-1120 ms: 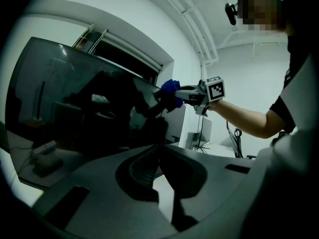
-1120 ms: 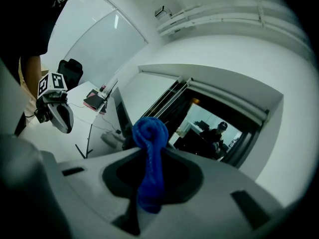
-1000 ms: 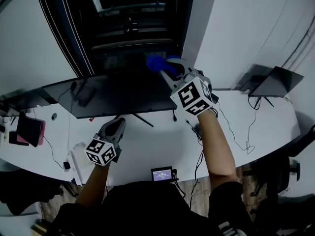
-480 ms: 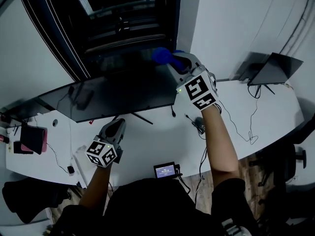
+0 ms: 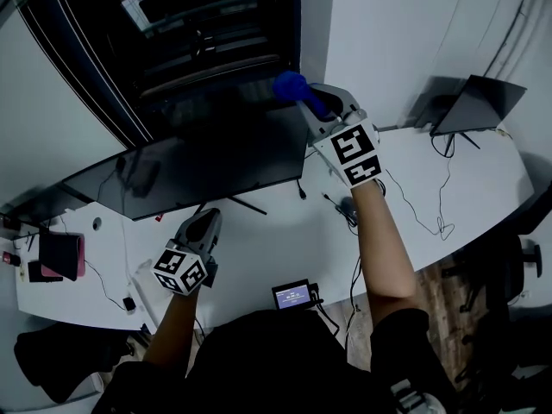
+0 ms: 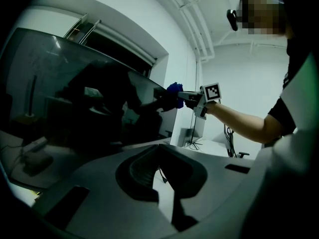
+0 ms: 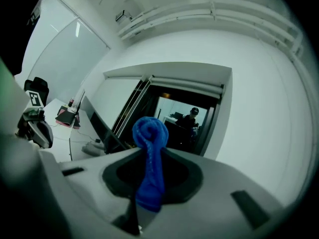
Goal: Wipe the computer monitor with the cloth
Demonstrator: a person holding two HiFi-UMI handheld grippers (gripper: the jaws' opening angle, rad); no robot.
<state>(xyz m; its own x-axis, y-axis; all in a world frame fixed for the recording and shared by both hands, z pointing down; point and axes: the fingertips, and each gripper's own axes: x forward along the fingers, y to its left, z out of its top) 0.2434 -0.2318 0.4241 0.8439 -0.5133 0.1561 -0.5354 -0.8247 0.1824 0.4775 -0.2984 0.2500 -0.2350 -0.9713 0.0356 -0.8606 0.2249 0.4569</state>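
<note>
rising, my right gripper [image 5: 310, 103] has brought its pinched cloth [image 5: 288, 85] to the monitor's [image 5: 198, 166] top corner; the wipe looks about to start, so next i'd press and sweep across, left gripper [image 5: 200, 222] closed on nothing.

The head view looks steeply down on the tabletop [image 5: 285, 240]; the low left gripper view shares the monitor [image 5: 216, 166].

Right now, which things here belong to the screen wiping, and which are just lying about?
For the job:
blue cloth, pinched in the right tool
dark monitor

Just lying about:
laptop
small screen at the desk edge
pink case
loose cables
left tool, shut and empty
</note>
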